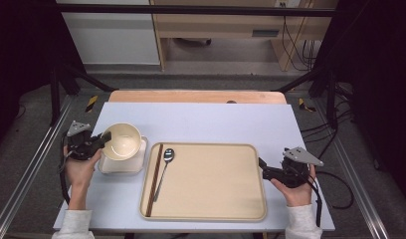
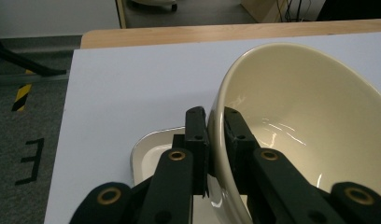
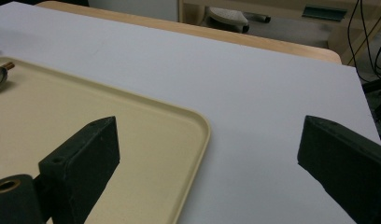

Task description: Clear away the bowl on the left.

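A cream bowl (image 1: 122, 141) hangs tilted just above a white square dish (image 1: 136, 166) at the table's left. My left gripper (image 1: 105, 140) is shut on the bowl's near rim. In the left gripper view its jaws pinch the bowl (image 2: 310, 121) wall, one pad inside and one outside, with the white dish (image 2: 153, 147) below. My right gripper (image 1: 262, 168) rests at the beige tray's (image 1: 216, 189) right edge. Its jaws stand wide open and hold nothing; in the right gripper view they straddle the tray's (image 3: 170, 140) corner.
On the tray's left side lie a metal spoon (image 1: 166, 162) and dark chopsticks (image 1: 154, 179). The lilac table top (image 1: 201, 122) ends in a wooden strip (image 1: 196, 96) at the back. Black frame posts and cables stand around the table.
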Available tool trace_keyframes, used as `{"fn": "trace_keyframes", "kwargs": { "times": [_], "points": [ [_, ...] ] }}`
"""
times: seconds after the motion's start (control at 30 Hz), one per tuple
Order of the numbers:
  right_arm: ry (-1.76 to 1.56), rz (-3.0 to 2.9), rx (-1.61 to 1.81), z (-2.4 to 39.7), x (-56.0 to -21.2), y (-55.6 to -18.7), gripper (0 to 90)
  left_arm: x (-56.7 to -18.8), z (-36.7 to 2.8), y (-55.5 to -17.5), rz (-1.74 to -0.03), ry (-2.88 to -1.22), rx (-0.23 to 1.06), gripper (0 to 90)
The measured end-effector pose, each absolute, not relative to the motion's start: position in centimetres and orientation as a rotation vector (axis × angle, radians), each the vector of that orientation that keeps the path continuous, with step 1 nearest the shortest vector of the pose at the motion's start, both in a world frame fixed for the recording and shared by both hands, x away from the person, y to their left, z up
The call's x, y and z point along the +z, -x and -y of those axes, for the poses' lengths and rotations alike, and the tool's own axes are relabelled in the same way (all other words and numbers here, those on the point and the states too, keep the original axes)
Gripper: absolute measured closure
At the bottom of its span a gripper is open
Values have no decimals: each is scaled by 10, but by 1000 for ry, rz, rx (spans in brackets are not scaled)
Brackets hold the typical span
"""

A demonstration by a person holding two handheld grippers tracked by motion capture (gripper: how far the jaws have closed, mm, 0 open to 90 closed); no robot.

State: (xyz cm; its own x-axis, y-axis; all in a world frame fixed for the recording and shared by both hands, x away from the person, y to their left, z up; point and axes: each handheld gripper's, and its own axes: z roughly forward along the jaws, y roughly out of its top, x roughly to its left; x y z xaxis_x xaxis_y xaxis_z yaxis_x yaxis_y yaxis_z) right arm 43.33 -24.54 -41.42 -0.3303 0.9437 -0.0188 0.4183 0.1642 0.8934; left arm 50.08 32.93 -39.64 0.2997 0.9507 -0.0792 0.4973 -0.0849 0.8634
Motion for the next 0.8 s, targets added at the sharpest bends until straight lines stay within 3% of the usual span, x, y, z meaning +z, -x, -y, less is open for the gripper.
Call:
{"fn": "trace_keyframes", "kwargs": {
  "times": [0.8],
  "points": [
    [-1290, -1842, 1117, 245, -415, -434, 61, -371, -256, -477, -1082, -1820, 648, 823]
  ]
}}
